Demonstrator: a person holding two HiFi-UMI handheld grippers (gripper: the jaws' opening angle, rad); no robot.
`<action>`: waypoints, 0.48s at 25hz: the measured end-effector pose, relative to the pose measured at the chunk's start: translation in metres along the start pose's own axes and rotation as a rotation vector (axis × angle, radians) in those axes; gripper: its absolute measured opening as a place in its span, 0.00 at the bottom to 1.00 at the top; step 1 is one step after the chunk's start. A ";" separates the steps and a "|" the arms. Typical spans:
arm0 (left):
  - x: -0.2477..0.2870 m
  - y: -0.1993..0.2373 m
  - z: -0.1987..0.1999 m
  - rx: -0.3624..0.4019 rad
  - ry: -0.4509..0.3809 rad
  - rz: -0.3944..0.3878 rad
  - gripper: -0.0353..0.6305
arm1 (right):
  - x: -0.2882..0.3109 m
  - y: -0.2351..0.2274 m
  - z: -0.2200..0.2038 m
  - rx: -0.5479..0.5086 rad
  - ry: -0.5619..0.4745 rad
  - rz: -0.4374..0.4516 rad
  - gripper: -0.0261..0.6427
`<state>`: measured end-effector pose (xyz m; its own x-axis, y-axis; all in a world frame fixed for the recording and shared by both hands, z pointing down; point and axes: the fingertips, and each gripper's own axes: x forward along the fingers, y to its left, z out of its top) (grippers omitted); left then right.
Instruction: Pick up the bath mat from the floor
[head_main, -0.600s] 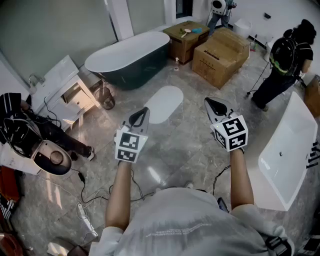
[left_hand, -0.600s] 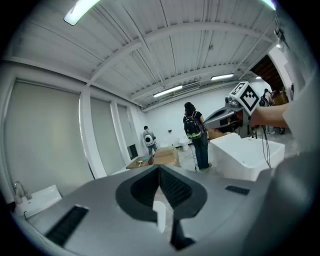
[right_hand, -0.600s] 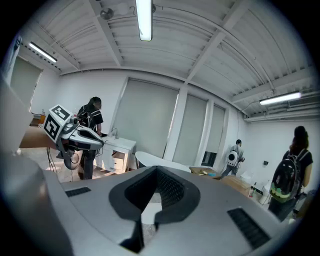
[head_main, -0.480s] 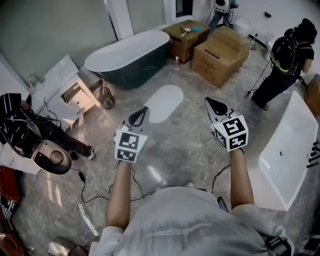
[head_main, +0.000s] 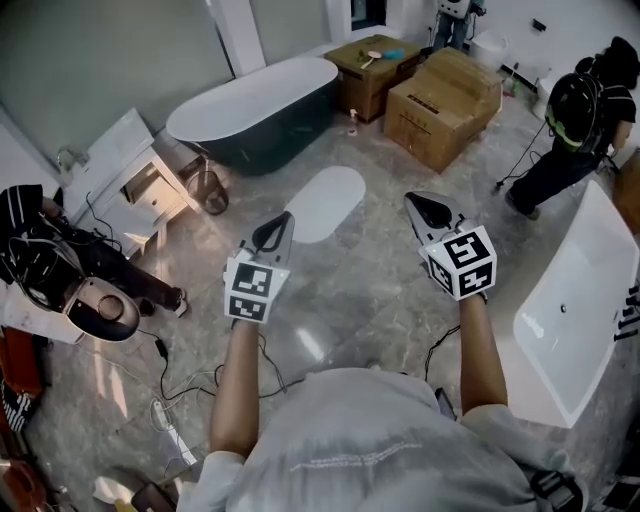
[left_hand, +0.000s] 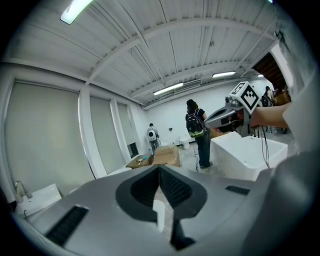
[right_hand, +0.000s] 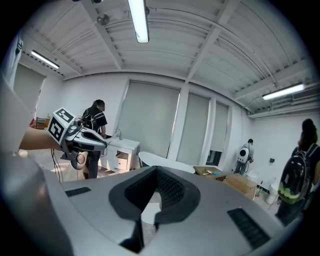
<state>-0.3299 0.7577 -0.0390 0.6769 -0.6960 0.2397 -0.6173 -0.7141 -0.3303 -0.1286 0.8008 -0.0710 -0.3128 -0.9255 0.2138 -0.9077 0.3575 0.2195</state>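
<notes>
Left gripper (head_main: 283, 224) and right gripper (head_main: 420, 205) both clenched and empty, held above grey floor (head_main: 370, 290), white bath mat (head_main: 324, 204) lying ahead

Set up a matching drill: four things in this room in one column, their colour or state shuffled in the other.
1. bath mat
2. tub by the wall
3. tub at the right edge
4. big box

a. brown cardboard
b. white inside and out
c. pale oval, flat on the floor
d. dark outside, white inside

Pairs: 1-c, 2-d, 3-b, 4-a.
</notes>
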 end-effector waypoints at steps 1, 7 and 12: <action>0.003 -0.004 0.002 -0.001 0.002 0.005 0.08 | -0.002 -0.005 -0.002 -0.007 -0.001 0.006 0.06; 0.017 -0.034 0.004 -0.014 0.023 0.027 0.08 | -0.018 -0.022 -0.019 0.032 -0.006 0.105 0.06; 0.043 -0.063 0.008 -0.018 0.026 0.016 0.08 | -0.034 -0.057 -0.036 0.031 -0.003 0.087 0.06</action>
<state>-0.2588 0.7734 -0.0149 0.6560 -0.7091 0.2583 -0.6353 -0.7037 -0.3183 -0.0564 0.8165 -0.0560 -0.3911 -0.8916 0.2283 -0.8855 0.4321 0.1707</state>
